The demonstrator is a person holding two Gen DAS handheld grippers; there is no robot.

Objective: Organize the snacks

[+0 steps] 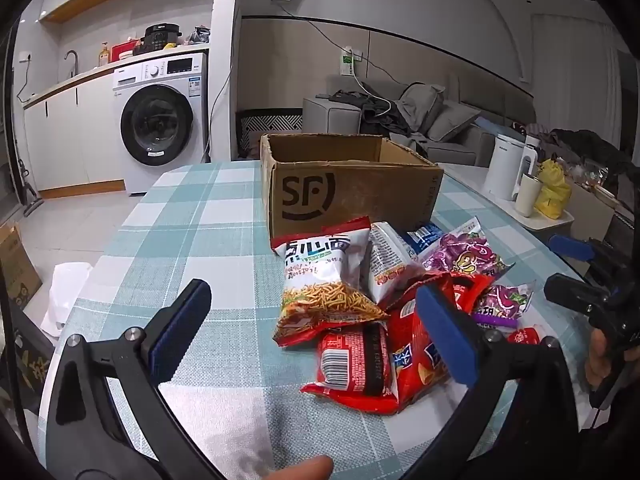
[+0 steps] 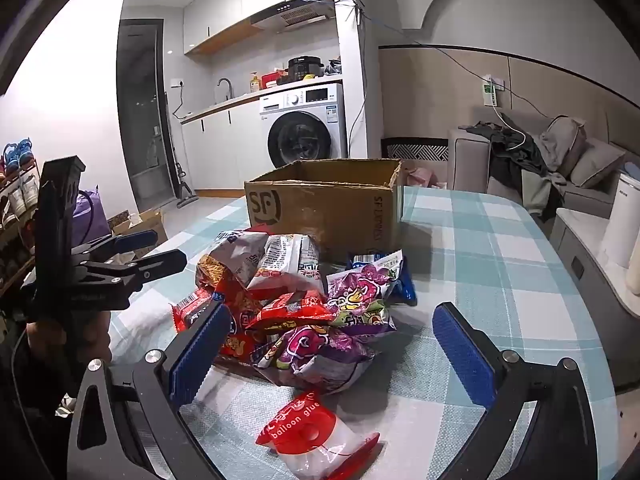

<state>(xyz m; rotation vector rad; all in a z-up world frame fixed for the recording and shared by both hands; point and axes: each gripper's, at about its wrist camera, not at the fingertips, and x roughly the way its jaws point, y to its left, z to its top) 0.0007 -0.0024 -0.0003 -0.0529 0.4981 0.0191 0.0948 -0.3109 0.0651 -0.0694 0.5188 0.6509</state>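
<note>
A pile of snack bags (image 1: 384, 296) lies on the checked tablecloth in front of an open cardboard SF box (image 1: 352, 184). The pile holds a noodle-snack bag (image 1: 320, 280), red bags (image 1: 360, 364) and purple bags (image 1: 464, 256). My left gripper (image 1: 312, 328) is open, low over the near side of the pile, holding nothing. In the right wrist view the pile (image 2: 304, 304) and box (image 2: 328, 204) sit ahead. My right gripper (image 2: 332, 352) is open over the purple bags (image 2: 312, 352). A red and white balloon glue pack (image 2: 316, 440) lies nearest.
The table (image 1: 192, 216) has bare cloth left of the box. A white kettle (image 1: 508, 168) and cup (image 1: 528, 194) stand on a side counter at right. A washing machine (image 1: 160, 120) and sofa (image 1: 440, 120) are behind. The other gripper shows at the left edge (image 2: 132, 256).
</note>
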